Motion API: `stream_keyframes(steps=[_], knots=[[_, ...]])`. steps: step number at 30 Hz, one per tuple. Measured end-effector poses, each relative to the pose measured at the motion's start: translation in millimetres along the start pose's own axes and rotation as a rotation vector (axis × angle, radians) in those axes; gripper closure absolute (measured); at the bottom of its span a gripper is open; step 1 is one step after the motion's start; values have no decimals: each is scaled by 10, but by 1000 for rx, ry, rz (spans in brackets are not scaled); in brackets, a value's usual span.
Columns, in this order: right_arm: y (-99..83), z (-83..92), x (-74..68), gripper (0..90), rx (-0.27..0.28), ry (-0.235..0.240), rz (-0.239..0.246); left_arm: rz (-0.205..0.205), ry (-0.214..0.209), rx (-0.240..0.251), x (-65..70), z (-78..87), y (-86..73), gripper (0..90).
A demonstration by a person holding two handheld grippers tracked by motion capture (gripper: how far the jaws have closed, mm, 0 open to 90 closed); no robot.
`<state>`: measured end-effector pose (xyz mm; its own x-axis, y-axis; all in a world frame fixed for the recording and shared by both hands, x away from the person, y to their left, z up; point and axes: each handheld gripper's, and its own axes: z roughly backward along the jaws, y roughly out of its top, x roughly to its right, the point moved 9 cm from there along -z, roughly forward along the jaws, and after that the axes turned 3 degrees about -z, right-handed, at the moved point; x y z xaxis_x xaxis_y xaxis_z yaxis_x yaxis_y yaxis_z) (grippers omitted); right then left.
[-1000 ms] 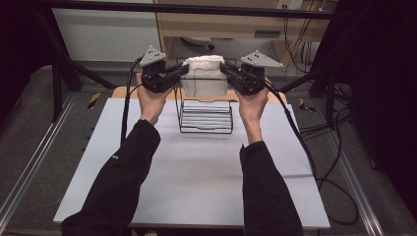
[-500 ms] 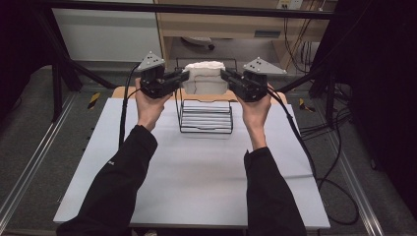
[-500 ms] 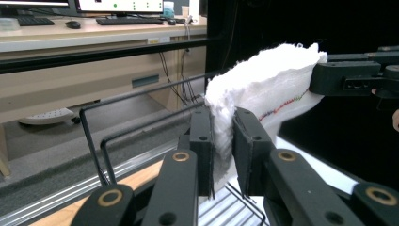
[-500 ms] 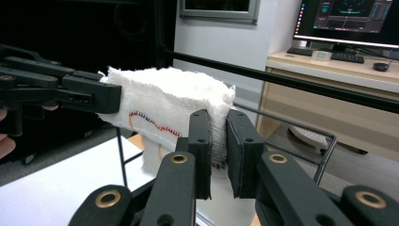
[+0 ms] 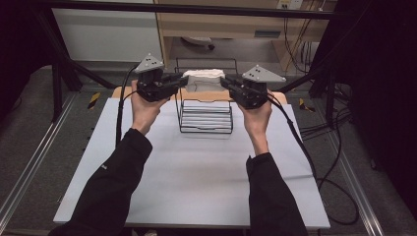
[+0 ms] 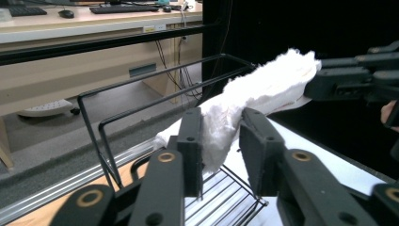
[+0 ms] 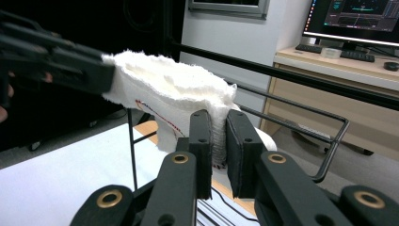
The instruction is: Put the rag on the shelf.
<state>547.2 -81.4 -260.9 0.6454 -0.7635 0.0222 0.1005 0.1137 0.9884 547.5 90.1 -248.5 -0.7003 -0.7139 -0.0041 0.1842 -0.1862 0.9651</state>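
Observation:
A folded white towel (image 5: pixel 204 76) hangs level between my two grippers above a black wire rack (image 5: pixel 205 118). My right gripper (image 5: pixel 223 82) comes in from the right and is shut on one end of the towel (image 7: pixel 164 89), with both pads pressed against it (image 7: pixel 217 141). My left gripper (image 5: pixel 183 81) is at the other end. Its jaws have just been opening. In the left gripper view the towel (image 6: pixel 268 87) still lies between them (image 6: pixel 221 141), leaning on one pad, with a gap at the other.
The rack stands at the far middle of a white table sheet (image 5: pixel 196 167), over a wooden board (image 5: pixel 118 92). Black frame bars and cables (image 5: pixel 314 162) run along the sides. A desk with a monitor (image 7: pixel 357 19) stands behind.

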Motion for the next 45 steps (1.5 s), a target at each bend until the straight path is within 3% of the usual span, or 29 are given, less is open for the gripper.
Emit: stream_keyframes(steps=[6, 8, 11, 17, 22, 29, 39, 42, 45], knots=[[-40, -10, -3, 816, 0, 3, -5, 22, 40, 18, -95, 110, 217, 733], [-51, -11, -7, 816, -3, 2, 2, 38, 54, 10, -110, 92, 281, 781], [-63, -9, -5, 816, 0, 3, 0, 69, 39, -10, -79, 7, 314, 846], [-85, -9, -9, 814, -1, 7, -1, 48, 25, -79, 49, -204, 161, 889], [-102, 0, -10, 808, -2, 11, -2, 56, -4, -110, 97, -257, 2, 891], [-109, 11, -31, 749, -13, 22, -14, 63, -20, -113, 112, -274, -146, 892], [-23, 137, -72, 618, 6, 59, -29, 42, 4, -121, 115, -343, -210, 894], [4, 158, -84, 655, -5, 60, -28, 38, 7, -127, 112, -370, -241, 894], [6, 131, -127, 790, -33, 79, -44, 33, 10, -125, 114, -386, -264, 894]])
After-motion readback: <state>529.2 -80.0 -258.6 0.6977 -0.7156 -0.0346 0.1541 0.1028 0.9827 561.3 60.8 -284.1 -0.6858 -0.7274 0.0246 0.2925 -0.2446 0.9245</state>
